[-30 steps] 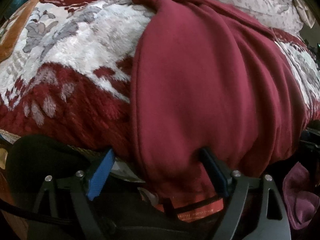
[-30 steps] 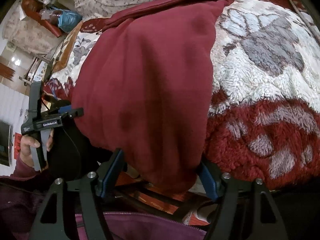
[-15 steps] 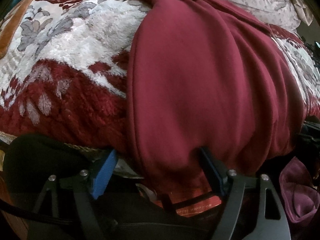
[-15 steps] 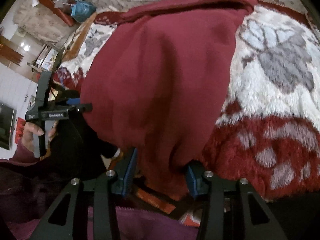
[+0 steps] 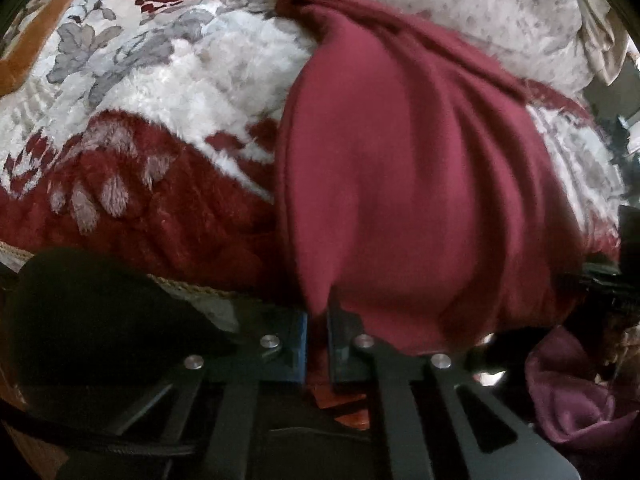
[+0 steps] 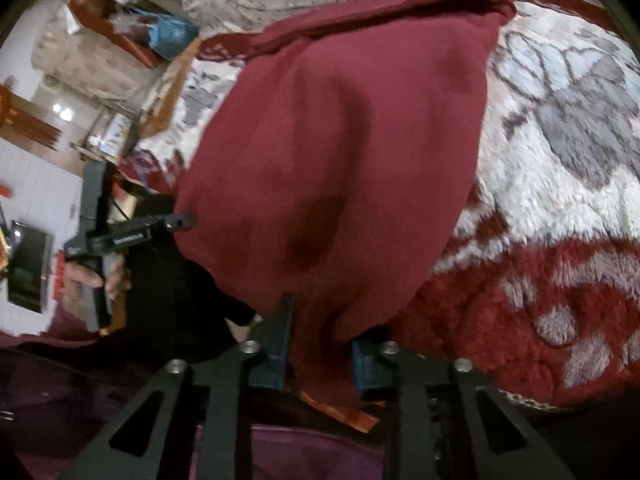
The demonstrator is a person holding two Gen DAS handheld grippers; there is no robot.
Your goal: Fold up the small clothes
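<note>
A dark red fleece garment (image 5: 420, 168) lies lengthwise on a plush red and white floral blanket (image 5: 140, 120), its near hem hanging over the bed edge. My left gripper (image 5: 317, 332) is shut on the hem near its left corner. In the right wrist view the garment (image 6: 340, 152) fills the middle, and my right gripper (image 6: 320, 344) has its jaws closed in on the hem's right part, pinching a bunched fold. The left gripper (image 6: 176, 222) also shows there at the left, held by a hand, clamped on the garment's corner.
A pale floral sheet (image 5: 460, 12) lies beyond the blanket. A black cushion-like mass (image 5: 100, 312) sits at the bed edge by my left gripper. Purple clothing (image 5: 576, 396) is low on the right. Furniture and a blue bag (image 6: 172, 36) stand far left.
Both grippers went from wide open around the hem to closed on it. The garment's near edge has bunched and lifted slightly.
</note>
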